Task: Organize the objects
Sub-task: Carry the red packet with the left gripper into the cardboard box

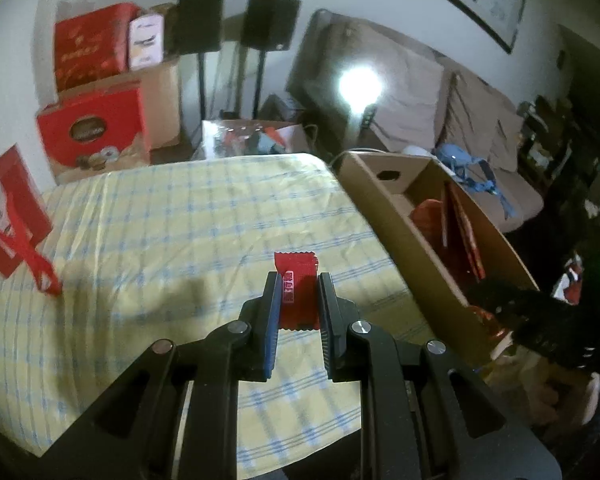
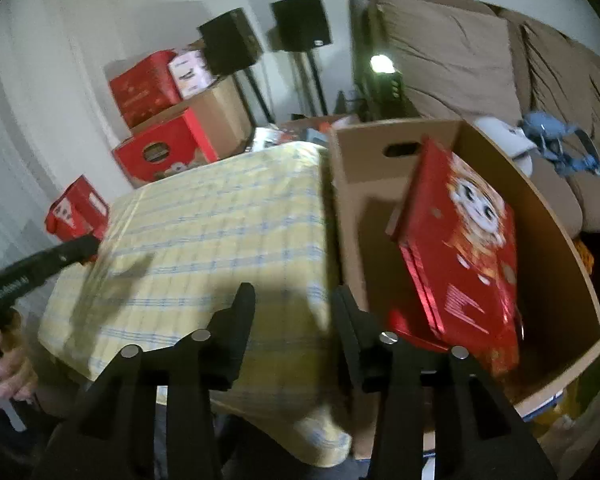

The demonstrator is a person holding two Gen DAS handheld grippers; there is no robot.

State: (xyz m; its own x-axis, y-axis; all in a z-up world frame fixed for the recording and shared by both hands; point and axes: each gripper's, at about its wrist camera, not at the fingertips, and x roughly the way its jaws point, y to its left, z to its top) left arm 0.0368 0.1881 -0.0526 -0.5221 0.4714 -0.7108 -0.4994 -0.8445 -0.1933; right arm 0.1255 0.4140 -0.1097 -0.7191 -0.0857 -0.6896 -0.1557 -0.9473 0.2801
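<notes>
Two grippers: one in each wrist view, both angled downward over the table edge.
Left gripper [image 1: 298, 280]: fingers pinch a red snack packet [image 1: 297, 286] from both sides; packet is held above the yellow checked tablecloth [image 1: 180, 220].
Right gripper [image 2: 294, 300]: fingers spread, nothing between them; it hangs over the gap between the tablecloth [image 2: 220, 220] and the cardboard box [image 2: 356, 200].
Hand [image 2: 4, 360]: one visible at the left edge of the right wrist view, wrapped round the other gripper's handle.
Cardboard box: one, open-topped, just beside the table's right side [image 1: 380, 200].
Red flat box [image 2: 460, 248]: leans tilted inside the cardboard box; count of flat boxes behind it cannot be told.
Speakers on stands: two, by the far wall [image 2: 226, 40].
Red gift bag [image 1: 8, 216]: one, at the table's left edge.
</notes>
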